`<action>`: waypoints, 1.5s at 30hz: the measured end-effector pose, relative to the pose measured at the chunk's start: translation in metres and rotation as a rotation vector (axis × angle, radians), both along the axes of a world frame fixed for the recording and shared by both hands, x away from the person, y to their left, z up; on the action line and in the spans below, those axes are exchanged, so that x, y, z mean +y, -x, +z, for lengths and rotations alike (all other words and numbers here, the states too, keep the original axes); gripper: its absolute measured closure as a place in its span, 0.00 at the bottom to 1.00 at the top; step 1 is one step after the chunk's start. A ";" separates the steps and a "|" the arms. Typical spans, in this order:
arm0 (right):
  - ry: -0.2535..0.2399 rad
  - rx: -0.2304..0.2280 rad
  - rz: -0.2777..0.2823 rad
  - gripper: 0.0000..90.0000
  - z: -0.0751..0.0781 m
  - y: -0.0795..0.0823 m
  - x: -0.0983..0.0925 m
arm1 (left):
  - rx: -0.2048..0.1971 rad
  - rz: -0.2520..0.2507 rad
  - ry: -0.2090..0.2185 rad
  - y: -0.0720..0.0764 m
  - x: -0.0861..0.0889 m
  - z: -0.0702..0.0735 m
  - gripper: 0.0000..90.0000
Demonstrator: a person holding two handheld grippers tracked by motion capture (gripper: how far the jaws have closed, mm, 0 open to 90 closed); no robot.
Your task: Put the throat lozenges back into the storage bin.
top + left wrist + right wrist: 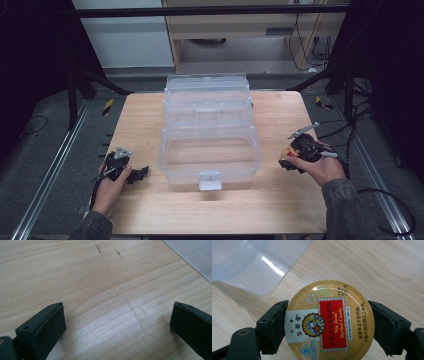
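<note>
Right gripper (pixel 329 322) clamps round gold candy tin (pixel 329 320) by its rim, lifted off the wooden table (pixel 150 210), right of clear plastic box (pixel 210 145). Left gripper (pixel 117 322) gapes wide, nothing between jaws, low over tabletop.

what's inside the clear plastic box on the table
The clear plastic box looks empty: the wooden table shows through its front compartment. Glare hides the stepped upper tiers. The candy tin is outside, in the right tool.

Grey sleeves (pixel 345 200), black hand-held grippers (pixel 141 173)
</note>
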State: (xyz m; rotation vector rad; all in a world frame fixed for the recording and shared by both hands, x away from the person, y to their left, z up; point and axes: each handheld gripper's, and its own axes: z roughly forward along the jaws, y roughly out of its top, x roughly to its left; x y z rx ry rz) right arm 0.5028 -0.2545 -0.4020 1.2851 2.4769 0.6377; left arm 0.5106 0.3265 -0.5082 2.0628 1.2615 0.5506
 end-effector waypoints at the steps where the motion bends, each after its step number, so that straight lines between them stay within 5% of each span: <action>1: 0.006 -0.005 0.005 0.23 0.005 0.000 0.001 | 0.000 0.000 -0.001 0.000 0.000 0.000 0.00; 31: -0.008 -0.076 0.111 0.23 0.080 -0.013 0.031 | -0.001 -0.001 -0.003 0.000 0.000 0.000 0.00; 45: -0.005 -0.077 0.183 0.23 0.087 -0.015 0.061 | -0.001 -0.001 -0.002 0.000 0.000 0.000 0.00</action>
